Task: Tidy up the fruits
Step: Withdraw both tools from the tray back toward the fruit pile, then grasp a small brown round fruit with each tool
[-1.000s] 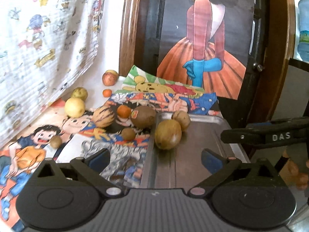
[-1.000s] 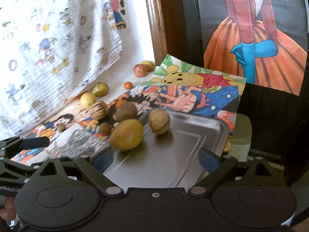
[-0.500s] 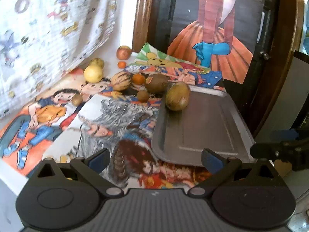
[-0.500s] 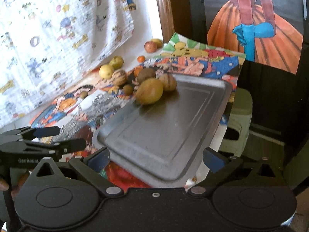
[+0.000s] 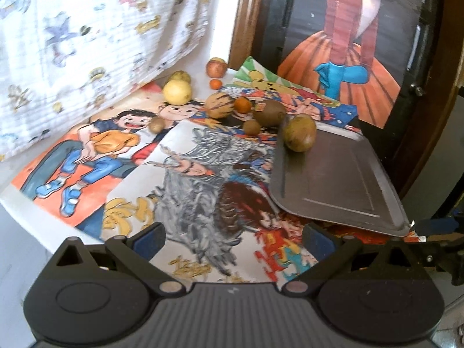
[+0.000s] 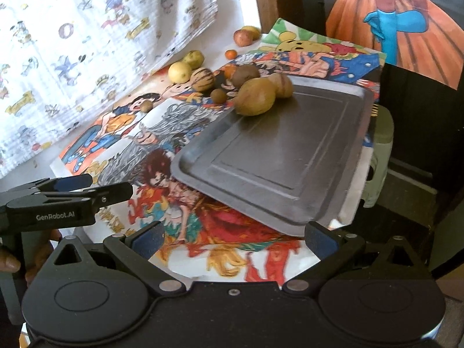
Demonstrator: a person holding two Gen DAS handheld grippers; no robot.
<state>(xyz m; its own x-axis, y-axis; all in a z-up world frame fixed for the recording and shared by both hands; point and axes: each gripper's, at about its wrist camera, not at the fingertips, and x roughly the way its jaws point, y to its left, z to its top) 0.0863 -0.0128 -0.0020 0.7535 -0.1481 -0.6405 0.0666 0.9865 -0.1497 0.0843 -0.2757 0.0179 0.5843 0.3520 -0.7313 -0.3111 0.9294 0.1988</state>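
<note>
A grey metal tray [image 5: 333, 174] [image 6: 275, 156] lies on the right of the cartoon-covered table. Two fruits rest at its far left corner: a large yellow-green one [image 6: 254, 96] [image 5: 299, 132] and a tan striped one [image 6: 280, 85] behind it. Beside the tray lie a brown kiwi [image 5: 269, 112], a small brown fruit [image 5: 251, 127], an orange [image 5: 243, 105], a striped round fruit [image 5: 219, 105] and a yellow fruit [image 5: 177, 92]. My left gripper [image 5: 233, 236] and right gripper [image 6: 233, 236] both stand open and empty, held back over the table's near edge.
More fruit lies farther back: a green-yellow one [image 5: 180, 76], a red apple [image 5: 216, 68] and a tiny orange [image 5: 215, 84]. A patterned cloth [image 5: 87, 34] hangs on the left. A dark door with a painted figure [image 5: 348, 43] stands behind. A green stool [image 6: 382, 150] is right of the table.
Both grippers have pulled back from the tray toward the table's near edge, so more of the tray and posters shows. The fruits have not moved.
</note>
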